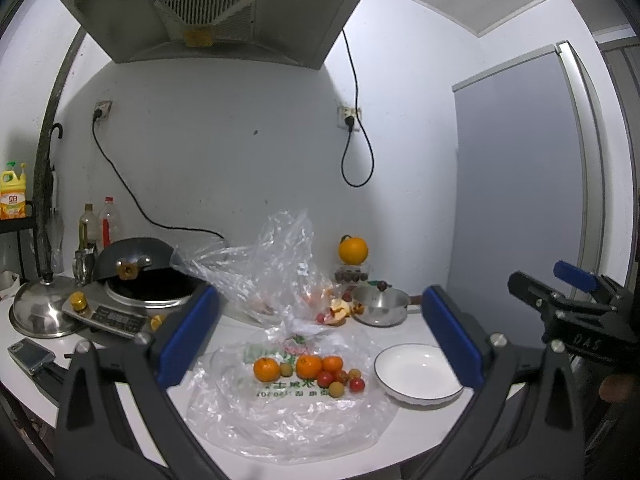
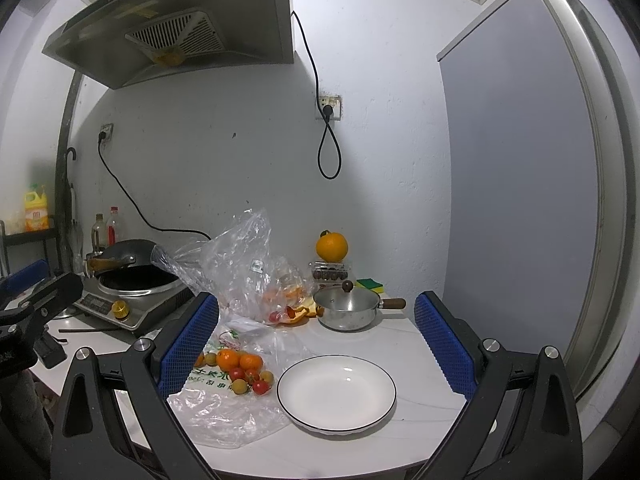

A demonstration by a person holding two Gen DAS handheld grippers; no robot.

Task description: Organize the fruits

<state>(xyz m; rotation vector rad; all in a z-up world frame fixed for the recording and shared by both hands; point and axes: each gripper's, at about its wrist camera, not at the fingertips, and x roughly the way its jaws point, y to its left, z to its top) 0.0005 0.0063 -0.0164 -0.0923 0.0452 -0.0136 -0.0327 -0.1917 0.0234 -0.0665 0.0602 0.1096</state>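
Small oranges (image 1: 308,366) (image 2: 239,360), cherry tomatoes (image 1: 356,385) (image 2: 260,387) and pale round fruits lie in a cluster on a flat clear plastic bag (image 1: 288,412) (image 2: 224,412). To their right stands an empty white plate (image 1: 418,374) (image 2: 336,392) with a dark rim. My left gripper (image 1: 320,336) hangs open above the fruit cluster, holding nothing. My right gripper (image 2: 316,340) is open over the plate, also holding nothing; in the left wrist view it shows at the right edge (image 1: 576,300).
A lidded steel saucepan (image 1: 380,304) (image 2: 347,309), orange peel and a crumpled bag (image 1: 276,264) (image 2: 240,264) sit behind. A big orange (image 1: 353,250) (image 2: 331,246) tops a clear box. A wok on an induction cooker (image 1: 144,284) (image 2: 136,280), pot lid, bottles stand left; fridge (image 2: 520,200) right.
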